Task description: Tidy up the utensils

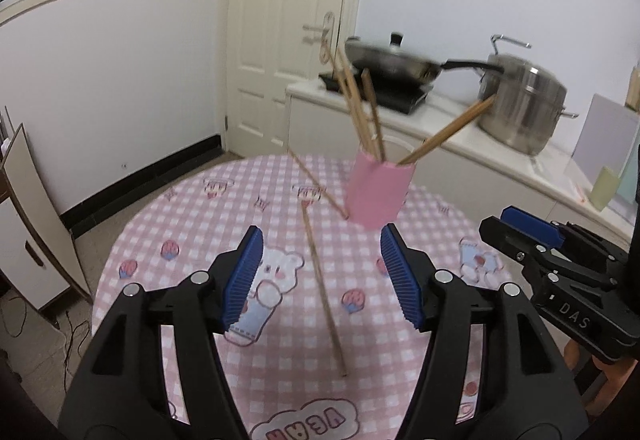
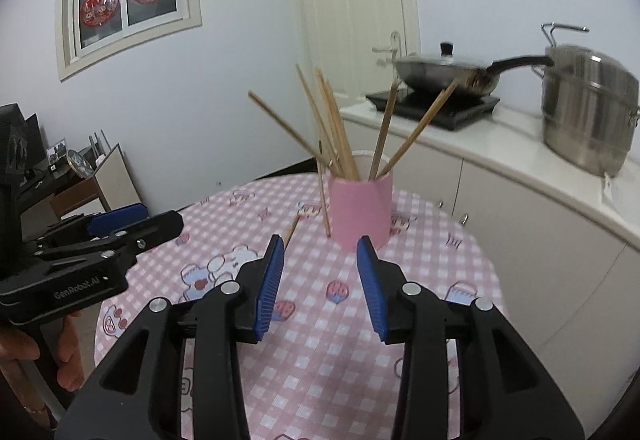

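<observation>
While both grippers are hanging over the round table (image 1: 152, 224), nothing is sitting between either pair of pads. The left gripper (image 1: 322, 276) is standing with its jaws wide apart, empty, framing a loose chopstick (image 1: 324, 292) that is lying flat on the pink checked tablecloth (image 2: 320, 360), running from near the table's front edge toward the cup. A second loose chopstick (image 1: 318, 185) is lying slantwise behind it, its far end reaching the table's back edge, its near end touching or just beside the foot of the pink cup (image 1: 378, 193); which, I cannot tell. The right gripper (image 2: 320, 280) is holding its jaws partly apart, also empty, pointing at the same cup (image 2: 362, 211), which is standing upright toward the far side of the table.

Several chopsticks (image 2: 332, 131) are fanning out of the cup in the right wrist view, leaning left and right past its rim.

The cloth between grippers and cup is lying open. On the right the table edge is running close to a white counter (image 2: 520, 167) carrying a lidded wok (image 2: 444, 73) on an induction hob (image 2: 436, 105) and a steel steamer pot (image 2: 588, 107). A hand (image 2: 24, 356) is gripping the left gripper's handle.
</observation>
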The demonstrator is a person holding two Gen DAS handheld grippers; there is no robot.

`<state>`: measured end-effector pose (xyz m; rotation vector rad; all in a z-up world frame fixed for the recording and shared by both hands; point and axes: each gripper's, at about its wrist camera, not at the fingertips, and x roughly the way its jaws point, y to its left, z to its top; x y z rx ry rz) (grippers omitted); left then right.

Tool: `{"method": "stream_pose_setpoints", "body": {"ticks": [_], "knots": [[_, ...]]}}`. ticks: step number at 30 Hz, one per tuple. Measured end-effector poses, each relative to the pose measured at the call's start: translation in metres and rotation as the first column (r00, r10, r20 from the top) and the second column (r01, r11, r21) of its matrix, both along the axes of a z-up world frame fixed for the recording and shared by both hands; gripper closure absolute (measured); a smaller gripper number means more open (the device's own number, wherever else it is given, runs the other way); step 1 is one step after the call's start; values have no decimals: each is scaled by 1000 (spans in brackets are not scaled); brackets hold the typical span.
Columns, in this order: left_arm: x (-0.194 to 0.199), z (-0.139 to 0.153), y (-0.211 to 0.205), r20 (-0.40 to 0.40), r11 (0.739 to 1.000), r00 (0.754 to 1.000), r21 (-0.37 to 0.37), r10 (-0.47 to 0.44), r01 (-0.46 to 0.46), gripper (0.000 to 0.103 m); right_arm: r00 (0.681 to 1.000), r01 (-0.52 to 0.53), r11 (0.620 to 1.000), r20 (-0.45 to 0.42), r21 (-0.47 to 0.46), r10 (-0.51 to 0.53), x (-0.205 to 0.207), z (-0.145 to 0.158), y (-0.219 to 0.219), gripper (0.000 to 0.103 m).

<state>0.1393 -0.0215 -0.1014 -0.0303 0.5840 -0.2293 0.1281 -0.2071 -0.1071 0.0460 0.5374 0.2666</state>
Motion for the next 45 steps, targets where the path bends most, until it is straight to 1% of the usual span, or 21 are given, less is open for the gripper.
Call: {"method": "stream_pose_setpoints", "body": {"ticks": [3,8,10,13,19,20,21,23,24,26,28,30,31,32,35,38,42,45], "knots": [[11,-20,2,-59,1000,998,19,6,-5,42,999,-5,1000,-33,-1,5,5,-13,1,67],[34,-52,3,-161,1000,987,12,-3,5,42,996,-5,1000,-93,0,5,16,-35,1,66],[42,-60,1,-188,1000,982,15,-5,8,42,993,-6,1000,-118,4,7,20,-44,0,66],[61,-73,-1,-239,1000,971,-1,-17,17,42,990,-7,1000,-143,8,8,26,-52,-1,65],[110,-98,-14,-333,999,943,-3,-31,32,42,983,-7,1000,-185,22,11,40,-64,-7,64],[117,-102,-16,-344,1000,938,4,-28,31,44,982,-7,1000,-191,22,11,42,-66,-8,64],[125,-106,-19,-358,999,934,20,-18,27,49,981,-6,1000,-195,22,11,44,-68,-9,64],[136,-113,-24,-377,999,926,34,-20,35,54,979,-4,1000,-204,23,9,48,-71,-11,64],[143,-116,-27,-383,998,924,50,-8,29,57,978,-2,1000,-209,24,7,50,-73,-12,64],[152,-120,-29,-386,997,923,73,2,28,59,976,-1,1000,-217,23,6,54,-76,-13,64],[158,-121,-31,-378,995,926,92,11,25,65,975,-2,1000,-223,20,6,58,-77,-13,64],[165,-121,-33,-378,995,926,99,11,29,82,974,-6,1000,-227,16,10,61,-78,-12,64],[167,-121,-31,-377,995,926,98,5,34,89,973,-11,1000,-229,13,13,62,-78,-10,64],[168,-121,-30,-377,995,926,97,1,38,94,973,-16,1000,-230,8,17,64,-77,-7,64],[167,-121,-20,-367,995,930,91,6,29,96,972,-39,999,-233,-10,36,69,-77,3,64],[163,-114,0,-354,997,935,73,19,7,96,971,-82,995,-231,-65,65,73,-77,23,64],[156,-94,44,-302,996,950,56,84,-71,96,968,-157,973,-223,-168,117,86,-76,64,64],[153,-82,74,-269,990,953,52,140,-131,96,968,-194,955,-202,-225,149,102,-71,96,64]]}}
